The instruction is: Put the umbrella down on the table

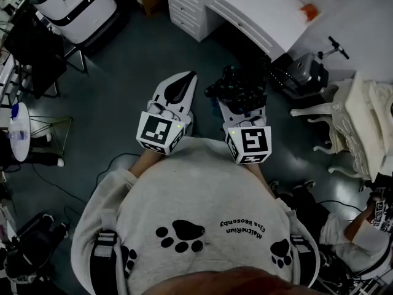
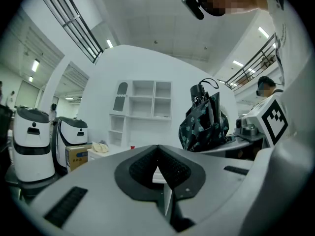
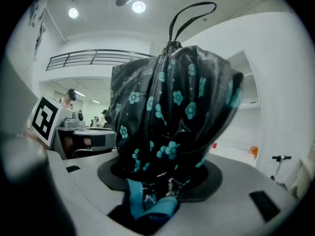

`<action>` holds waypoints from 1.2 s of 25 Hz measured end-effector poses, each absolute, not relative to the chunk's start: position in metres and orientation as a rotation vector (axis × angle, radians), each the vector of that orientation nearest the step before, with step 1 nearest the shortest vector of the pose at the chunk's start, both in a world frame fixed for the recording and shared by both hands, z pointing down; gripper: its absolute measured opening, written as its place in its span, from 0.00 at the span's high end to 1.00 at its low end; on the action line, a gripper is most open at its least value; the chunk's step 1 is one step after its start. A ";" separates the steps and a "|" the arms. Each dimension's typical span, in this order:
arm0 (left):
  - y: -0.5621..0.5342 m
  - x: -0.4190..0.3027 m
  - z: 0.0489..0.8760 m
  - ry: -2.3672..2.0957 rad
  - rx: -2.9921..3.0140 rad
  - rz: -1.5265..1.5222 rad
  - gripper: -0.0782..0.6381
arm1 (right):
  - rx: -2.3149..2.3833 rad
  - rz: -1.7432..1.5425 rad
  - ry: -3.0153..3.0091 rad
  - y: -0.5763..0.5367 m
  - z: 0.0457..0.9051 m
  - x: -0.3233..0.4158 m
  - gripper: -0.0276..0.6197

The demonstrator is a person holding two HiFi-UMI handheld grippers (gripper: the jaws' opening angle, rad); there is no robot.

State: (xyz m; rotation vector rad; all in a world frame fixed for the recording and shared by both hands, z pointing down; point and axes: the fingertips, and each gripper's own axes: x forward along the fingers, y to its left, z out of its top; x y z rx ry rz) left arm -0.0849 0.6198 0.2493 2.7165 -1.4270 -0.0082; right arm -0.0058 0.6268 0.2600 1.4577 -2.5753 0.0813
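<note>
**Inspector:** Report the head view, starting at the left.

**Operator:** A white robot unit [image 1: 73,2] stands at 11 o'clock on the dark floor [image 1: 135,60]. A small round side table [image 1: 18,131] sits at 9 o'clock.

**Inspector:** Left gripper condition?

**Operator:** The left gripper [image 1: 187,80] is just left of centre, ahead of the person's grey sweatshirt [image 1: 196,208]. Its marker cube [image 1: 161,133] faces up. In the left gripper view, the black pads [image 2: 142,166] are pressed together at the tips, and nothing sits between them.

**Inspector:** Right gripper condition?

**Operator:** The right gripper [image 3: 165,176] is just beside the left one, toward 3 o'clock. Its jaws pinch the folded umbrella [image 3: 172,97], which fills the space between them. The fabric is black with teal flowers. A thin cord loop [image 3: 192,14] rises at 12 o'clock in the right gripper view, and a teal strap [image 3: 147,203] hangs at 6 o'clock.

**Inspector:** Location of the umbrella?

**Operator:** In the head view, the umbrella [image 1: 239,88] is held over the floor at centre. It is short of the white desk with drawers [image 1: 245,11], which stands at 1 o'clock. The umbrella rests on no surface.

**Inspector:** Anything further right?

**Operator:** A cream ornate chair [image 1: 362,118] stands at 3 o'clock.
</note>
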 end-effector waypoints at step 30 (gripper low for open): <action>0.276 -0.181 0.274 -1.239 2.754 0.001 0.87 | 1.707 0.176 -2.443 0.297 0.276 -0.076 0.55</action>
